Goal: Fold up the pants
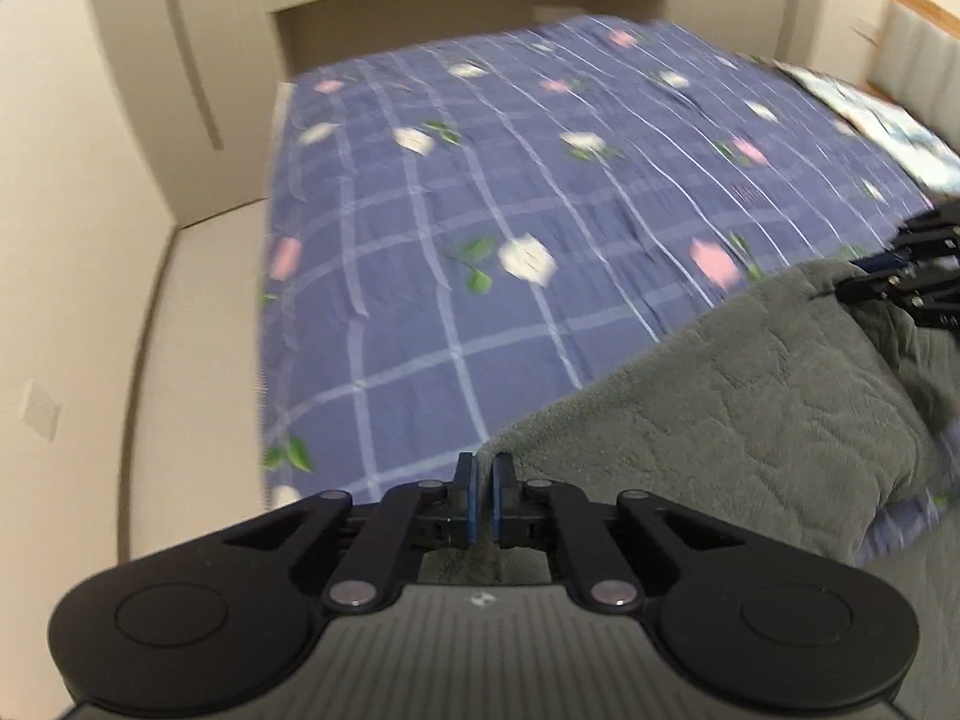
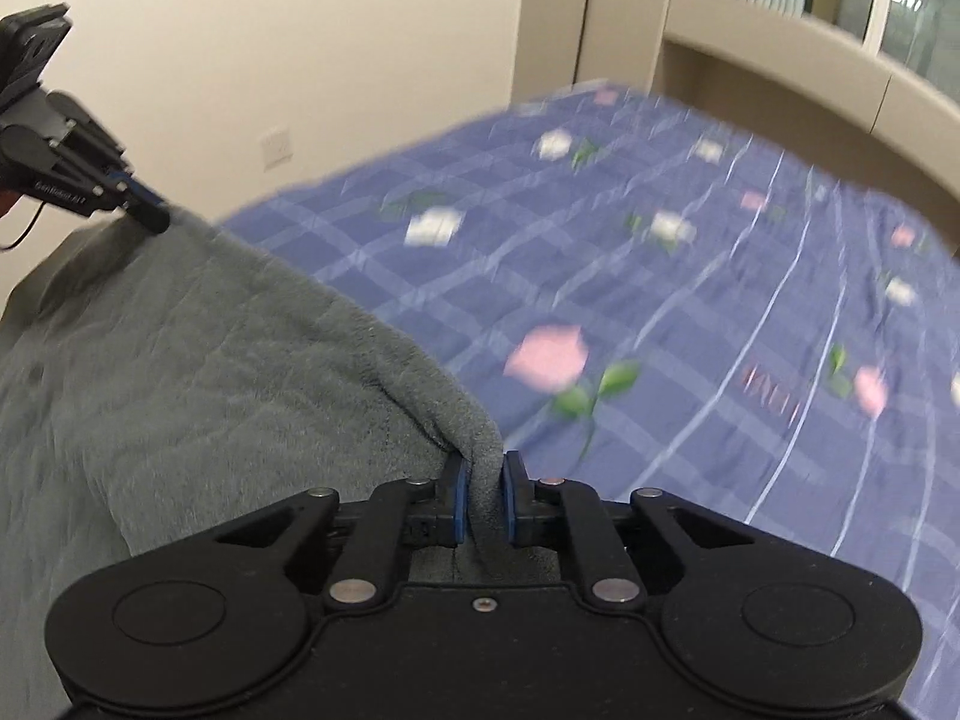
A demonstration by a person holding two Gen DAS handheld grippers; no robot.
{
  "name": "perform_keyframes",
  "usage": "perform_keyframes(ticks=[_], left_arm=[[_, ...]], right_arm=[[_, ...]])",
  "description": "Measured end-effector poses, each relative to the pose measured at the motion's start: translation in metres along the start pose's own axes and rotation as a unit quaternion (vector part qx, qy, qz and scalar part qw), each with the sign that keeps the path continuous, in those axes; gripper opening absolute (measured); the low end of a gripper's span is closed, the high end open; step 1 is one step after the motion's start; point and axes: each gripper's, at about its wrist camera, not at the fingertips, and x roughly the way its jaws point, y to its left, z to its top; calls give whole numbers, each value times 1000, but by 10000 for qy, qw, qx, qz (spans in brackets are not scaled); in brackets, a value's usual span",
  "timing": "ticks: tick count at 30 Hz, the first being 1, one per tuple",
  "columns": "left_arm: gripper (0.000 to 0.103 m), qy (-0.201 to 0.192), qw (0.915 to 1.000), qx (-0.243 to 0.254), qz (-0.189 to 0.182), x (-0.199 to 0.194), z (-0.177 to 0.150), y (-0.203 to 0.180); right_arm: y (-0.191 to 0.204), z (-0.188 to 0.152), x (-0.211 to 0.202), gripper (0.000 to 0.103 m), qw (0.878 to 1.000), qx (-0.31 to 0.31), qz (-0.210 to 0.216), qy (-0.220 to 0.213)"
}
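Observation:
The pants [image 1: 738,384] are grey fleece and hang stretched between my two grippers above the bed; they also fill the left of the right wrist view [image 2: 198,360]. My left gripper [image 1: 483,480] is shut on one corner of the pants edge, and it shows at the upper left of the right wrist view [image 2: 150,213]. My right gripper [image 2: 483,480] is shut on the other corner, with a fold of fleece pinched between its blue pads; it shows at the right edge of the left wrist view [image 1: 864,288].
A bed with a blue checked sheet with flowers [image 1: 510,192] lies below and ahead, also in the right wrist view [image 2: 690,300]. Cream walls [image 1: 90,180] and a beige floor strip run along its left side. Built-in cabinets [image 2: 810,54] stand behind. A patterned pillow [image 1: 888,114] lies at the far right.

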Motion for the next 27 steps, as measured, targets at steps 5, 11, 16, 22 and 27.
perform_keyframes(ticks=[5,11,16,22,27], left_arm=[[3,177,9971,-722,192,18,-2,21],[3,117,9960,-869,184,23,-11,21],[3,-146,9970,-730,198,-3,-15,11],[2,-656,9968,-401,221,-65,-26,-14],[2,-1005,9944,-167,268,-119,-51,-42]], right_arm=[[8,37,18,12,9991,-70,-339,-249],[19,36,45,12,9983,-64,-574,-18],[24,34,16,12,9981,-87,-561,-237],[40,20,-47,12,9956,-200,-623,-675],[65,-9,-108,12,9923,-310,-664,-1000]])
